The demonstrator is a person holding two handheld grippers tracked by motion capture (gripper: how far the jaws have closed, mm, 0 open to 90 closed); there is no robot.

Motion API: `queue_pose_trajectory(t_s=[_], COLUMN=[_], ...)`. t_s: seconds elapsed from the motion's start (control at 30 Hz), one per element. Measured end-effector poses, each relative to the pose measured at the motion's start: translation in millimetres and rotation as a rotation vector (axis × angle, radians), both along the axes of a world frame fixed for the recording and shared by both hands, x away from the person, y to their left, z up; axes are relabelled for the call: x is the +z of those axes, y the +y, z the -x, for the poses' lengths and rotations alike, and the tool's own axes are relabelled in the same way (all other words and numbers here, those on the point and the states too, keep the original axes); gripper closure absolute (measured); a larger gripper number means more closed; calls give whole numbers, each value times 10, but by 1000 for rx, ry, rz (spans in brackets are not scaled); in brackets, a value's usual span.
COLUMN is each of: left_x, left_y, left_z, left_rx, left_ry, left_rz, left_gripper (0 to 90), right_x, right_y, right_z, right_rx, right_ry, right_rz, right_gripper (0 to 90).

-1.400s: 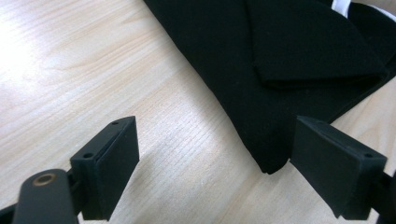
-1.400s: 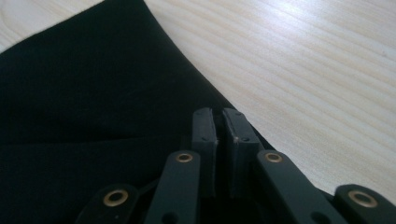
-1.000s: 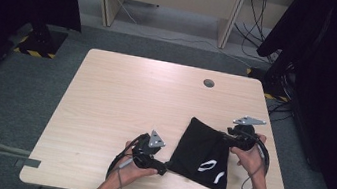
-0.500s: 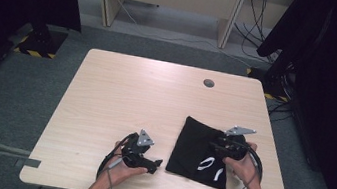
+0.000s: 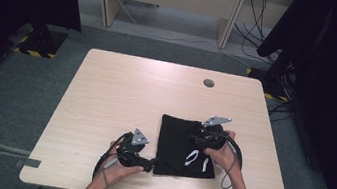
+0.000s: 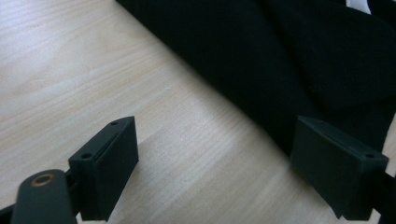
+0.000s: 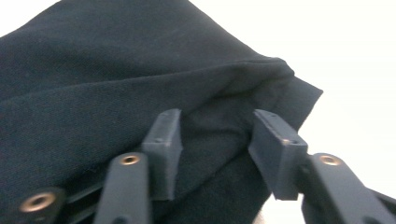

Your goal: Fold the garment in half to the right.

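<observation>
My right gripper (image 7: 215,154) sits on the black cloth (image 5: 184,145), jaws just opened, fabric loose between them; my left gripper (image 6: 215,168) gapes wide at its corner

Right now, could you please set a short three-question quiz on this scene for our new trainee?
1. True or false: the left gripper is clamped on the black cloth.
2. Which gripper is at the cloth's far right corner?
3. The cloth's markings are: A white, B red, C yellow.

Key: 1 false, its jaws stand open over the table beside the cloth's edge. 2 the right gripper. 3 A.
</observation>
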State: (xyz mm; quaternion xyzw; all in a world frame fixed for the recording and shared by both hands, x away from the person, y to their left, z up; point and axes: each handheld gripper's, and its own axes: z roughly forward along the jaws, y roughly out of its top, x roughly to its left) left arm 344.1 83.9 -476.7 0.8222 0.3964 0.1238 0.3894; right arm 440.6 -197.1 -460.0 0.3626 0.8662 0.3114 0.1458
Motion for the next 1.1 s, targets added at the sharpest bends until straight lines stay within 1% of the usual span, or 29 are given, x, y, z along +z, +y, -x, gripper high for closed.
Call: queue_pose_trajectory(t_s=[0.03, 0.07, 0.13, 0.2, 0.23, 0.33, 0.4, 0.43, 0.5, 0.6, 0.63, 0.73, 0.8, 0.87, 0.93, 1.0, 1.03, 1.1], left_x=[0, -3, -8, -8, -10, -18, -31, -33, -38, -55, -66, -81, -83, -84, -86, -86, -86, -86], left_y=[8, 17, 35, 48, 54, 85, 119, 142, 195, 288, 311, 373, 402, 436, 469, 500, 507, 511], left_z=[6, 7, 9, 14, 19, 49, 74, 86, 104, 121, 129, 135, 127, 119, 111, 106, 108, 110], left_rx=[-4, -3, 3, 1, 4, 3, 1, 9, 23, 45, 51, 53, 59, 54, 65, 77, 82, 85], left_ry=[0, -1, 0, -1, -2, 0, 2, -6, -23, -36, -49, -58, -54, -53, -53, -54, -53, -53], left_rz=[0, 1, 1, -2, 0, -9, -21, -33, -65, -71, -80, -74, -77, -76, -73, -75, -74, -75], left_gripper=[138, 138, 138, 137, 137, 137, 135, 134, 134, 130, 130, 111, 95, 90, 91, 91, 91, 92], right_x=[37, 84, 183, 274, 308, 366, 378, 374, 348, 287, 266, 222, 200, 188, 164, 106, 78, 52], right_y=[-11, -27, -53, -48, -37, 36, 112, 159, 265, 417, 459, 551, 593, 626, 651, 671, 675, 658], right_z=[18, 57, 165, 298, 364, 521, 591, 621, 672, 734, 751, 792, 816, 839, 855, 848, 842, 829], right_rx=[-11, -22, -18, -5, 3, 41, 67, 79, 112, 154, 166, 191, 203, 217, 212, 218, 219, 228], right_ry=[-5, -14, -32, -49, -49, -41, -38, -33, -15, 9, 16, 39, 41, 40, 26, 36, 41, 31], right_rz=[-5, -22, -41, -59, -65, -71, -74, -77, -66, -61, -57, -62, -59, -53, -33, -14, -12, -6], right_gripper=[473, 473, 474, 477, 477, 477, 476, 477, 477, 476, 476, 478, 478, 478, 478, 482, 508, 610])
